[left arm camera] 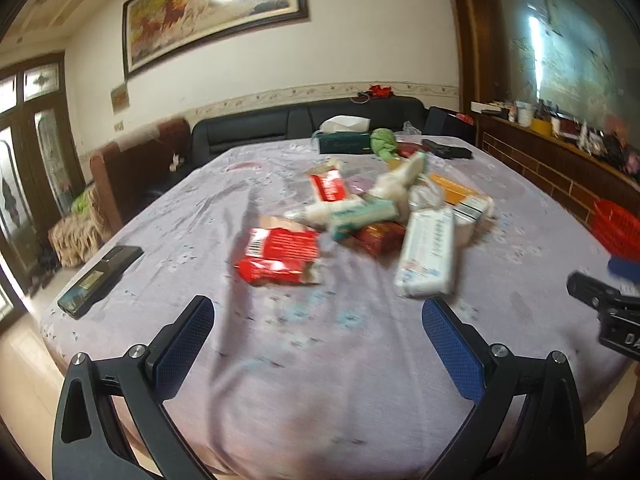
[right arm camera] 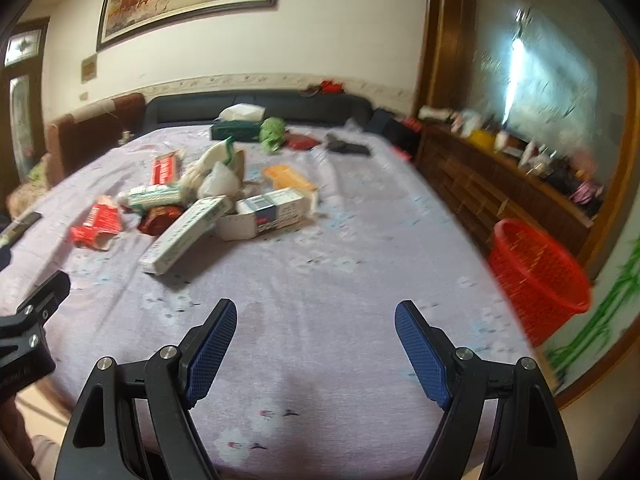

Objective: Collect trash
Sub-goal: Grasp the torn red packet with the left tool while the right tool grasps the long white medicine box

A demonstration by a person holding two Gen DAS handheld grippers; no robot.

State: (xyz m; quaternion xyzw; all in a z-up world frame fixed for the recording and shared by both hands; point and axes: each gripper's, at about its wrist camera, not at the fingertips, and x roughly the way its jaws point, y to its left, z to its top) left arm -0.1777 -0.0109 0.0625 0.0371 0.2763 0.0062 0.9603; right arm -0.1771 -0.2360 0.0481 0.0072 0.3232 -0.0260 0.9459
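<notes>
A heap of trash lies mid-table on the lilac cloth: a torn red packet (left arm camera: 280, 256) (right arm camera: 98, 226), a long white box (left arm camera: 428, 256) (right arm camera: 186, 232), a teal-striped box (left arm camera: 360, 216) (right arm camera: 154, 196), a white carton (right arm camera: 272, 212), an orange box (right arm camera: 288, 176) and crumpled white bags (right arm camera: 218, 178). My left gripper (left arm camera: 318, 312) is open over bare cloth, just short of the red packet. My right gripper (right arm camera: 316, 316) is open too, with nothing between its fingers. A red mesh basket (right arm camera: 536, 276) (left arm camera: 616, 228) stands off the table's right edge.
A black remote (left arm camera: 100, 280) lies near the left edge. At the far end sit a green tissue box (right arm camera: 236, 130), a green ball of paper (right arm camera: 274, 130) and a black case (right arm camera: 348, 148). A dark sofa (right arm camera: 256, 106) runs behind; a wooden sideboard (right arm camera: 500, 184) is on the right.
</notes>
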